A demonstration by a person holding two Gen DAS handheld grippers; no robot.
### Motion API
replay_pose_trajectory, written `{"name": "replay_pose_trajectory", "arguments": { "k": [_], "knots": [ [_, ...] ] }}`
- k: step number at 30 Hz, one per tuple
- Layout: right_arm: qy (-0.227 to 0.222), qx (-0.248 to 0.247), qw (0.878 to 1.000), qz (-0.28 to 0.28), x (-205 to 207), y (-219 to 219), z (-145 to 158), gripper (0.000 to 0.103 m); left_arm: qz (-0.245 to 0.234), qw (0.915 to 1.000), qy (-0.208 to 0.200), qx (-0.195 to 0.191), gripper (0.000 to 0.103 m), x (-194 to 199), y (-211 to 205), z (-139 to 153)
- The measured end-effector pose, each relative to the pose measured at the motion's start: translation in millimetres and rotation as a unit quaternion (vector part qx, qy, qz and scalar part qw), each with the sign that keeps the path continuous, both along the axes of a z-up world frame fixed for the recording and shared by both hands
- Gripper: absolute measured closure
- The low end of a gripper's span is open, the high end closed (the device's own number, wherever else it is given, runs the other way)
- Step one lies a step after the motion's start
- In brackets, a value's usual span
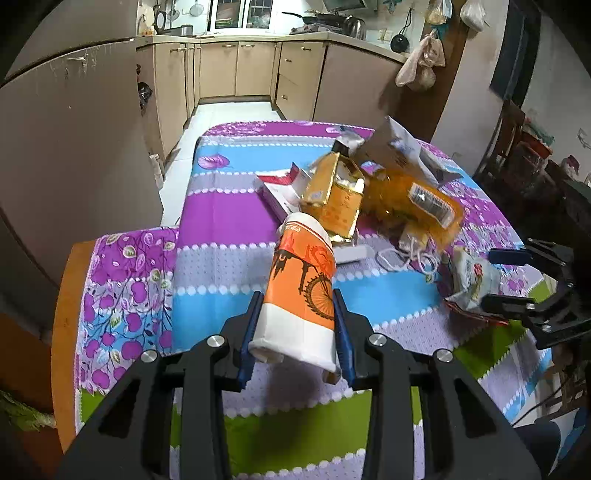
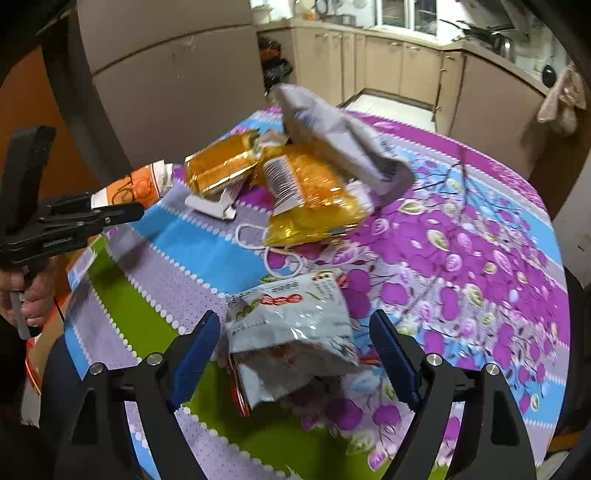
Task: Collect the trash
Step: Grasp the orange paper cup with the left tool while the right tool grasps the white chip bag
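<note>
Orange paper cup (image 1: 301, 291) clamped in the left gripper (image 1: 297, 325); right gripper (image 2: 295, 354), jaws apart, must close on the grey snack bag (image 2: 291, 325) at twelve o'clock.

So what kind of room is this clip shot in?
Most likely a home kitchen with a dining corner: beige base cabinets under a countertop, a kettle and pan on the stove side, and a table under a patchwork cloth strewn with empty packaging.

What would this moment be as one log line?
left claw: shut on orange-and-white paper cup | right claw: open around white crinkled snack bag
</note>
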State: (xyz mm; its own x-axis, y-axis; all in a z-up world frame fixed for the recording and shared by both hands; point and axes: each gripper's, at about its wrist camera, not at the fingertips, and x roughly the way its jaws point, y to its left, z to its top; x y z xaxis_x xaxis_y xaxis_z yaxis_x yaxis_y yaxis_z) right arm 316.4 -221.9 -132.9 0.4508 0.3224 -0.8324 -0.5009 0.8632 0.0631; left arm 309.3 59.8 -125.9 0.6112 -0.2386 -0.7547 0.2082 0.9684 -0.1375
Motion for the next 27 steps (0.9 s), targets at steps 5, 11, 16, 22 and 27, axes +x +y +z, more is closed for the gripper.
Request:
{"name": "replay_pose_trajectory", "arguments": {
  "k": [5,11,16,22,27],
  "knots": [
    [0.004,-0.02,1.0,-0.008,2,9,-9,0.025,0.001,0.9999,0.004,-0.009,0.069,-2,-4,-3],
    [-0.018,0.018,0.998,-0.064,-14,-4,-5,0.049,0.005,0.9999,-0.006,-0.013,0.069,-13,-8,0],
    [-0.07,0.053,0.989,-0.122,-47,-19,9,0.051,0.016,0.9993,-0.034,-0.01,0.069,-31,-16,9],
    [-0.153,0.073,0.964,-0.202,-93,-33,50,0.051,0.026,0.9947,-0.099,0.005,0.069,-58,-42,37],
    [-0.215,0.066,0.944,-0.243,-128,-46,79,0.051,0.028,0.9894,-0.141,0.015,0.068,-80,-69,55]
  ]
}}
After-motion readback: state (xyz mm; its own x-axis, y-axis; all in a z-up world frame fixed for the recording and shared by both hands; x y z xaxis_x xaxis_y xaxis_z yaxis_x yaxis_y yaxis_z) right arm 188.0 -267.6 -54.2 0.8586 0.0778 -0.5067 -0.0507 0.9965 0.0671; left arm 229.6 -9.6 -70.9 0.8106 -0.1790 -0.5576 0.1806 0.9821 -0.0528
